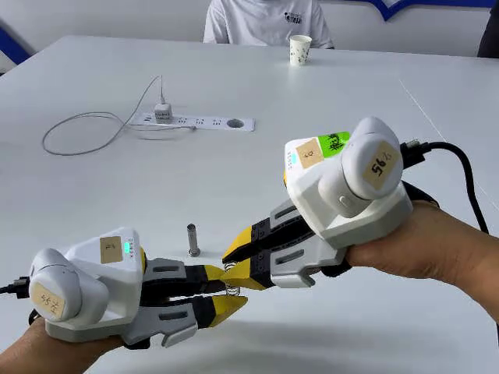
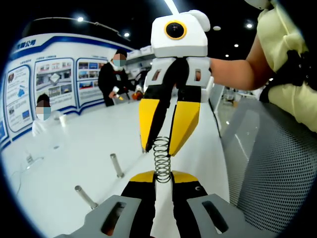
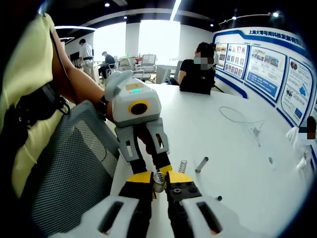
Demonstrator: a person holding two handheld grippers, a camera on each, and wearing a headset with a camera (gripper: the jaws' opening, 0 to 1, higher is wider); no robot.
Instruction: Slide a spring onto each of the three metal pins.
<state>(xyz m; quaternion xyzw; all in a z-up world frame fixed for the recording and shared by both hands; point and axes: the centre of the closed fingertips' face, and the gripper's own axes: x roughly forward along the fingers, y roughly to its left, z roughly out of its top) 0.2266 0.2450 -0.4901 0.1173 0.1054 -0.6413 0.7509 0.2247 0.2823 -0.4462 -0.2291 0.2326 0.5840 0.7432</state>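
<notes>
The white workbench [image 1: 93, 210] carries both grippers low and near the person. The right gripper [image 3: 158, 179] comes in from the right and the left gripper [image 2: 162, 177] from the lower left, yellow tips meeting nose to nose. Between them is a small coil spring [image 2: 161, 157]. The left jaws are closed on one end and the right jaws are closed on the other, so the spring bridges the two grippers just above the tabletop.

In the head view a bare metal pin [image 1: 192, 239] stands upright just beyond the meeting tips, apart from them. The left gripper view shows two bare pins [image 2: 116, 165] side by side on the table. In the right gripper view a second spring [image 3: 183, 166] stands just beside a pin. Whether it sits on a pin of its own cannot be told.

Blue-bordered display boards [image 3: 267, 64] on the wall carry text too small to read. Each gripper has tan stickers with handwritten figures I cannot read surely, and the right one also has a green sticker [image 1: 335, 142].

At the far edge stands a printed paper cup [image 1: 300, 50], its inside hidden. A white power strip [image 1: 195, 121] holds one plugged-in charger [image 1: 162, 111].
</notes>
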